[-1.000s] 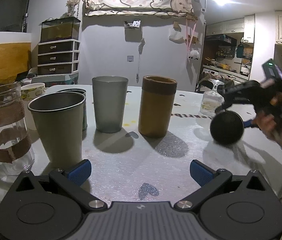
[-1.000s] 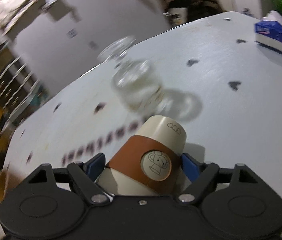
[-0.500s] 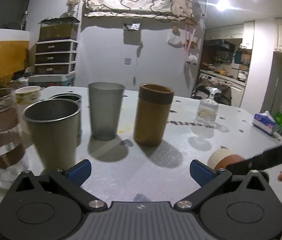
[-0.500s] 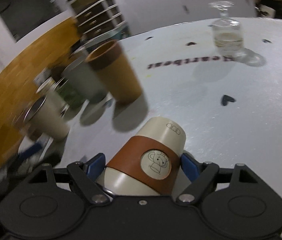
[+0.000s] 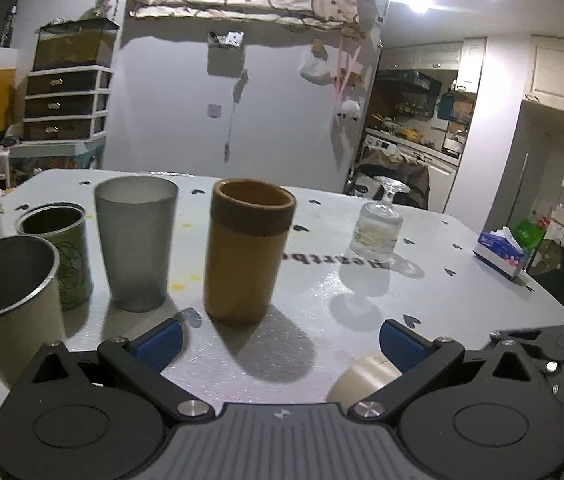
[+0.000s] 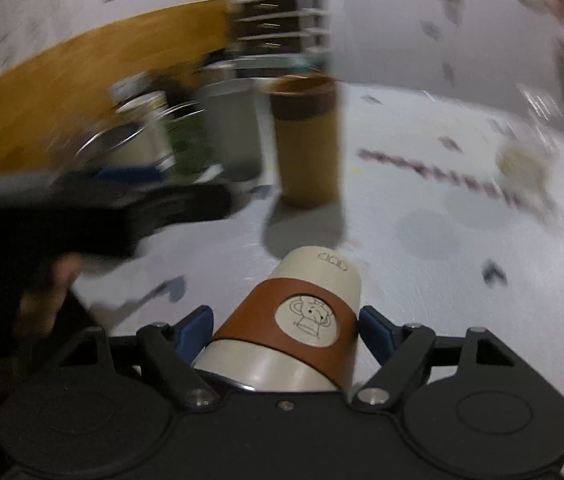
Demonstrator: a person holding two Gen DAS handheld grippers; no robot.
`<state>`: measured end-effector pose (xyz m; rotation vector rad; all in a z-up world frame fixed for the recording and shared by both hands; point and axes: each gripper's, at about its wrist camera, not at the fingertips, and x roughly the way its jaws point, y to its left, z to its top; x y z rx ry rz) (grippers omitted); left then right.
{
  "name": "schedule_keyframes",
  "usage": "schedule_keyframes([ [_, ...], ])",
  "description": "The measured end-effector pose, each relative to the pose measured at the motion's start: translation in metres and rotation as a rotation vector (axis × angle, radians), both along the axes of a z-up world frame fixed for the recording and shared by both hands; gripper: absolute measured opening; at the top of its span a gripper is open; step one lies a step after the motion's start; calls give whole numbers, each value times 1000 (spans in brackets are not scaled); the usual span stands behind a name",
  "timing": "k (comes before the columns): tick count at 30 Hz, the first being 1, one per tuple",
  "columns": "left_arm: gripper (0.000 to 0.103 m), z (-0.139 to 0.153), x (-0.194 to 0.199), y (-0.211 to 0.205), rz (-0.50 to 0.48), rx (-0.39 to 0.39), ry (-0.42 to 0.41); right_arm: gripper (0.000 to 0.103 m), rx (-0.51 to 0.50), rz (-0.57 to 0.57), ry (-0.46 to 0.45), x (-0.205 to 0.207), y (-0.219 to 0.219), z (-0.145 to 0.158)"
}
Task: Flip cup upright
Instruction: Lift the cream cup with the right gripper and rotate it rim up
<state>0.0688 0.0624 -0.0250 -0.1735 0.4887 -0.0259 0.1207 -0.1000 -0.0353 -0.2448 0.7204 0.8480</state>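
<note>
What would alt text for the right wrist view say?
The right claw grips a cream cup with a brown sleeve, base pointing forward over the white table. Beyond, blurred, stand a tan tumbler and the left claw.

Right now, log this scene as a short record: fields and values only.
held item: cream cup with brown sleeve
holder: right gripper, shut on the cup's sides
cup pose: tilted, base pointing away from the camera, above the table
left gripper: open, holding nothing
upright on table: tan cup, grey tumbler, steel cup
upside down: stemmed glass
right camera view: motion-blurred
</note>
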Motion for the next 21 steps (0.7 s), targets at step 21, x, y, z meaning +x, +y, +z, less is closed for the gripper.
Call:
schedule_keyframes([
  [21, 103, -29, 11, 2, -61, -7, 135, 93, -183, 154, -310, -53, -23, -13],
])
